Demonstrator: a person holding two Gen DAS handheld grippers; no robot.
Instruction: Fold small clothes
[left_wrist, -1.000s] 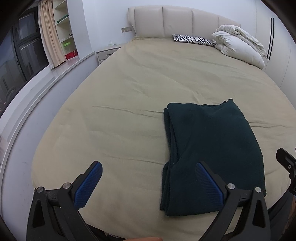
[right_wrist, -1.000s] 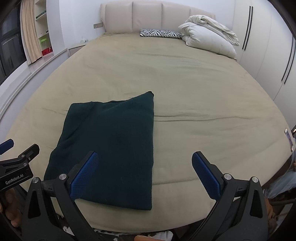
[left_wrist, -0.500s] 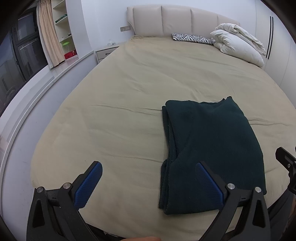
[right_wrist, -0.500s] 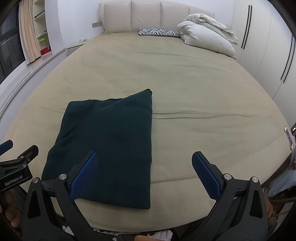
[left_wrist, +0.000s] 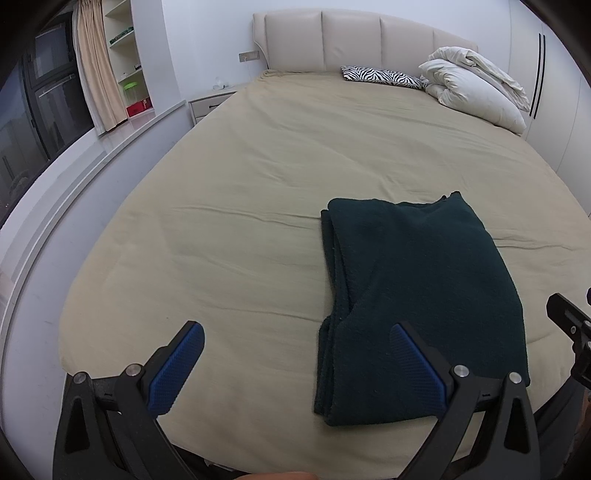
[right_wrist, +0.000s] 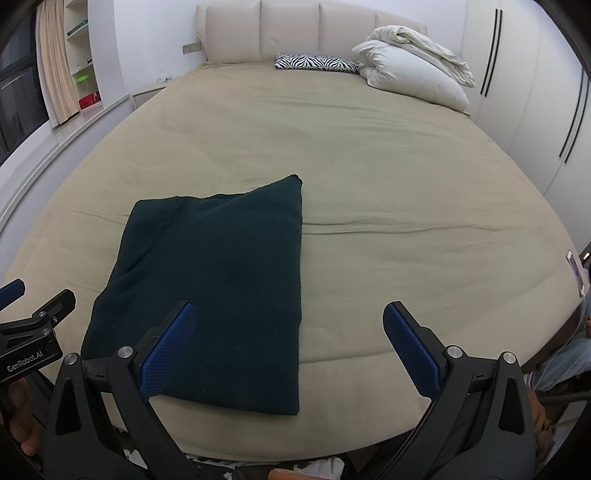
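A dark green garment (left_wrist: 421, 295) lies folded into a flat rectangle near the front edge of the beige bed (left_wrist: 258, 206); it also shows in the right wrist view (right_wrist: 221, 280). My left gripper (left_wrist: 295, 358) is open and empty, held above the bed's front edge, its right finger over the garment's near left corner. My right gripper (right_wrist: 290, 345) is open and empty, its left finger over the garment's near edge. Each gripper shows at the edge of the other's view.
A zebra-print pillow (left_wrist: 380, 75) and a bundled white duvet (left_wrist: 476, 88) lie at the head of the bed. A nightstand (left_wrist: 210, 103), shelves and a curtain stand to the left. Wardrobe doors (right_wrist: 524, 92) line the right. A phone (right_wrist: 575, 271) lies at the bed's right edge.
Both grippers have drawn back slightly and risen, so the garment sits a little farther away. The garment has not moved. Both stay open.
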